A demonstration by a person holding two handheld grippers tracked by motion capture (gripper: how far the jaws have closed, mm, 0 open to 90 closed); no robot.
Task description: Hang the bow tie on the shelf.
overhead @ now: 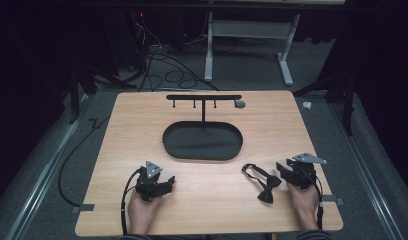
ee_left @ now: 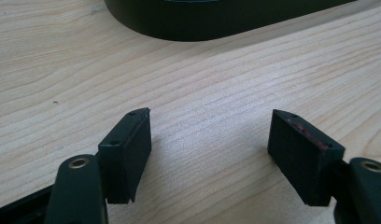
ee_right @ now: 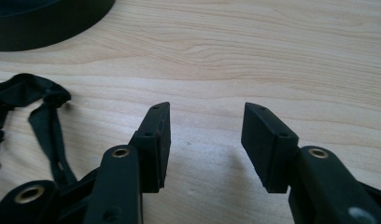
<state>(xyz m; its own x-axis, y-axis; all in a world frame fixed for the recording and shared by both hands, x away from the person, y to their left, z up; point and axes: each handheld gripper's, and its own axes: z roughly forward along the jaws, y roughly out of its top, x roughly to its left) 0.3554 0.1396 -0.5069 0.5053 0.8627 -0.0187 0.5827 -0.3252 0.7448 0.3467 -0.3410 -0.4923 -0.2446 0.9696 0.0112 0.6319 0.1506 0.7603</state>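
Nearest the high camera we find the person's two hands at the near edge of the wooden table [overhead: 117,150]; the left gripper [overhead: 168,183] rests on the boards with its jaws spread and nothing between them, as its own view confirms over bare wood grain; the right gripper [overhead: 281,170] also stands parted, and in its own view we see only bare table between its pads [ee_right: 153,140].

We note the black bow tie [overhead: 264,184] lying flat on the table just beside the right gripper, on that gripper's left and outside its jaws; in the high view it sits close to the jaw tips, and we cannot tell whether it touches them; in the right gripper view its strap [ee_right: 46,123] lies left of the left-hand jaw.

We record the bow tie as dull black cloth, with a knotted bow and a thin neck strap looped loosely.

Its long axis runs diagonally in the high view; the bow end lies nearer the person, and the strap loop points away, towards the black oval tray [overhead: 202,155] of the hook stand [overhead: 203,97] at mid-table.
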